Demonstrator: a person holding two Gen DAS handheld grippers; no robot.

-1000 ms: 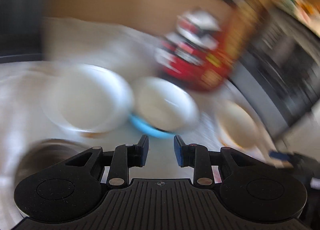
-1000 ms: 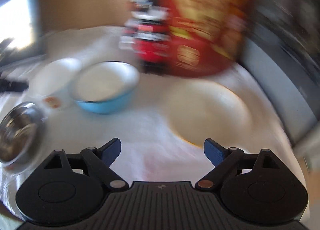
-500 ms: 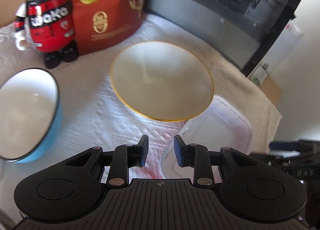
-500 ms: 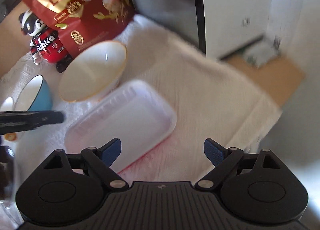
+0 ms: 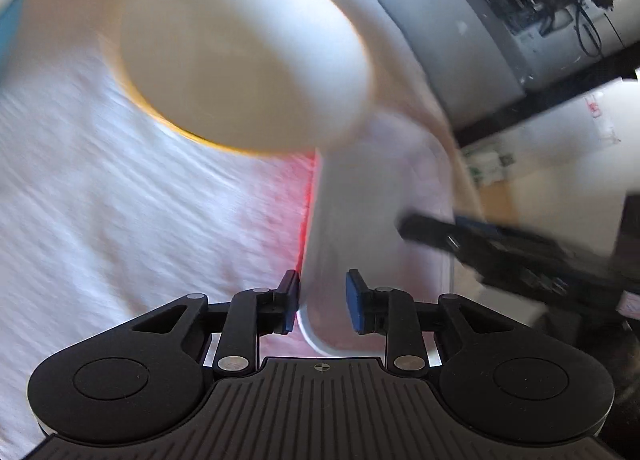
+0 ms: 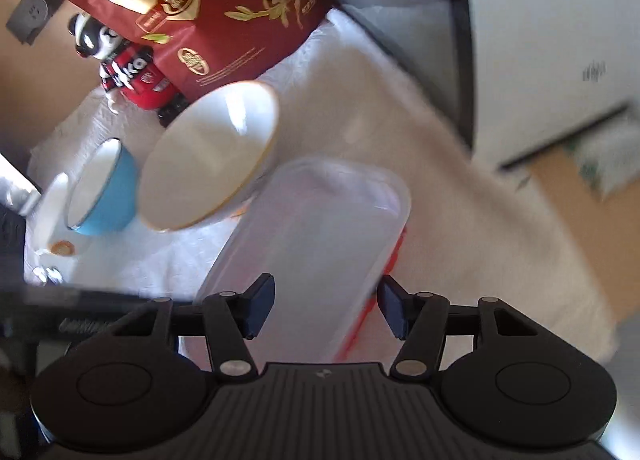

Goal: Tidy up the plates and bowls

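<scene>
White textured cloth [image 6: 440, 188] covers the surface. The clear tray [image 6: 316, 236] lies just beside the gold-rimmed bowl [image 6: 208, 156]. My left jaws [image 5: 322, 302], narrow, have just been closing astride its rim; my right jaws [image 6: 326, 310], half-wide, have been closing around its edge, not touching.

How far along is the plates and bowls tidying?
Nothing stacked yet: cream bowl, blue bowl, small white bowl stand separately. In hand: left gripper and right gripper straddle edges of the white tray; the right's jaws have just been closing, no grip yet. Sorting remains.
</scene>
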